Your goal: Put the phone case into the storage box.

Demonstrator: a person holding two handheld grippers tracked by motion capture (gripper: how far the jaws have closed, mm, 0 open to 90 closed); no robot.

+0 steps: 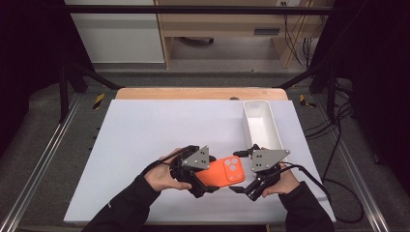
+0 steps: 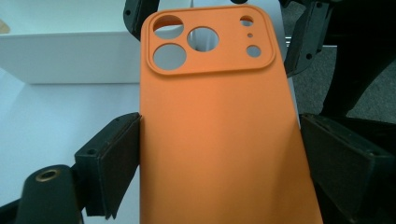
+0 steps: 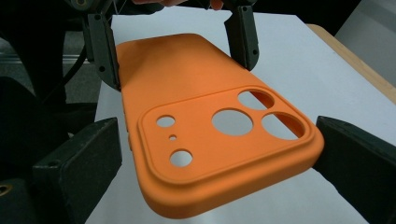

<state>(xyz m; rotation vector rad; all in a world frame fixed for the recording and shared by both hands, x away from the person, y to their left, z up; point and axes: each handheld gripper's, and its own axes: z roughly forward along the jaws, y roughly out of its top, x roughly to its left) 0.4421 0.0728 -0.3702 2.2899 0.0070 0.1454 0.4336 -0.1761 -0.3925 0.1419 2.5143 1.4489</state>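
Observation:
An orange phone case (image 1: pixel 227 171) with round camera holes is held just above the white table, back side up. My left gripper (image 1: pixel 205 178) is shut on its plain end; in the left gripper view both pads (image 2: pixel 116 158) press the case's (image 2: pixel 219 140) long edges. My right gripper (image 1: pixel 240 172) stands around the camera end from the other side. In the right gripper view the case (image 3: pixel 210 140) lies between the jaws of the right gripper (image 3: pixel 219 154). One pad (image 3: pixel 355 158) sits at the case's corner; a narrow gap shows at the other pad (image 3: pixel 79 163).
A long white bin (image 1: pixel 247 125) stands at the table's right side, just beyond the right gripper, and its wall (image 2: pixel 60 56) shows in the left gripper view. The white mat (image 1: pixel 145 140) stretches to the left and back. Cables trail off the right edge.

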